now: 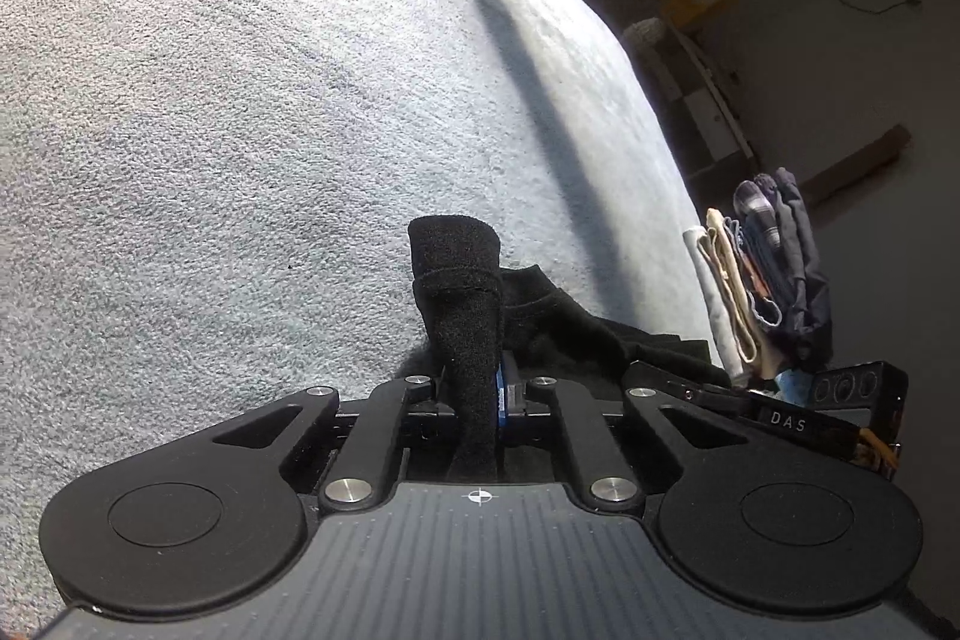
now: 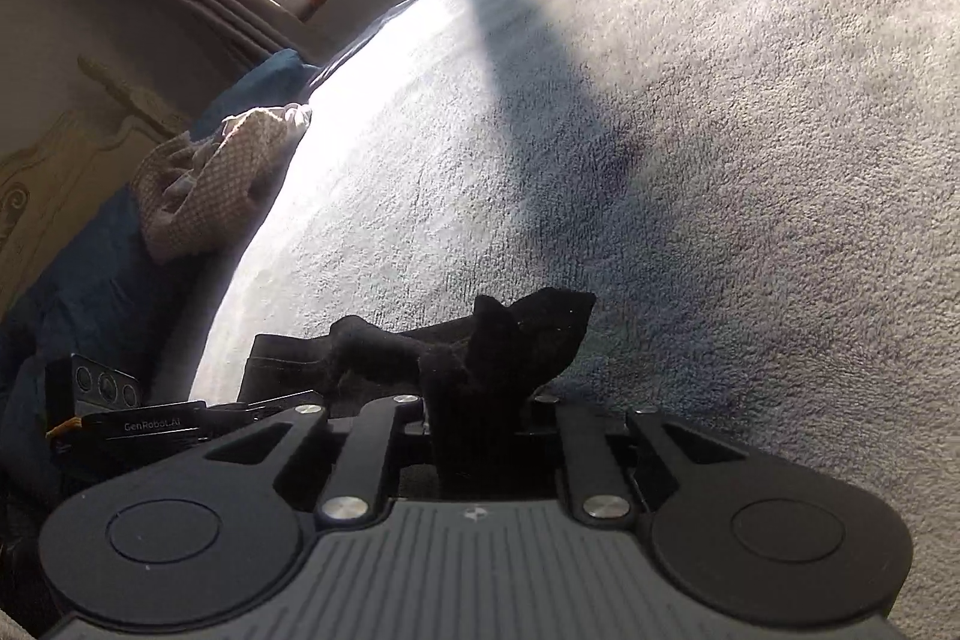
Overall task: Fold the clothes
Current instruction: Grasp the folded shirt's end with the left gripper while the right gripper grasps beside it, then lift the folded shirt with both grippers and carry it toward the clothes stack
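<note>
Both hand-held grippers, the left hand-held gripper and the right hand-held gripper, are closed on one black garment; folding seems only beginning, with a folded stack beside.

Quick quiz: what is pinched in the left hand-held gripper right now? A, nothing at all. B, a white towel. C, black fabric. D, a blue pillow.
C: in the left wrist view the left hand-held gripper is closed on a strip of black fabric over the pale fuzzy blanket.
</note>
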Available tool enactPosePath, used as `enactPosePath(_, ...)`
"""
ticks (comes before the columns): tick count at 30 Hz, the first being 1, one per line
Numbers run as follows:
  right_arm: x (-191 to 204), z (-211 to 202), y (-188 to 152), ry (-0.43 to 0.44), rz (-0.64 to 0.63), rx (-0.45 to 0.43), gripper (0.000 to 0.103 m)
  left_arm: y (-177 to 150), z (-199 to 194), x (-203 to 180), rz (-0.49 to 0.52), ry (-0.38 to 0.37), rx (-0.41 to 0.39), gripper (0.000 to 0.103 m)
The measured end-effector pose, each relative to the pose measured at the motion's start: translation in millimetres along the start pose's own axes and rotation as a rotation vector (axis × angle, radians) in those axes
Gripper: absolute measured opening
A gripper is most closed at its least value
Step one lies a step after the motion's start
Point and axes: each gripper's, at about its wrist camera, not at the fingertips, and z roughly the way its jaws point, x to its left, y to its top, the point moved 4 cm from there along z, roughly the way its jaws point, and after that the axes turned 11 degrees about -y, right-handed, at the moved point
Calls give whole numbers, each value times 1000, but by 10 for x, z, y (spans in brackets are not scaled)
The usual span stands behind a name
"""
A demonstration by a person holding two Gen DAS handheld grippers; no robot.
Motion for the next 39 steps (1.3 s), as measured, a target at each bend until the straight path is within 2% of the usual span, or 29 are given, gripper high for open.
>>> enactPosePath(7,310,-336,-66,-83,-97,-106,14,-41,-193,-351,111,-28,-31,5)
enactPosePath(20,563,-1059,-252,-99,-90,-273,13,-264,-528,-1054,294,-93,-77,4)
enactPosePath(34,674,-2026,-473,-113,-45,-497,13,-529,-878,-1958,458,-237,-81,4)
enactPosePath(39,649,-2403,-517,-126,-30,-587,13,-581,-954,-2317,523,-301,-46,4)
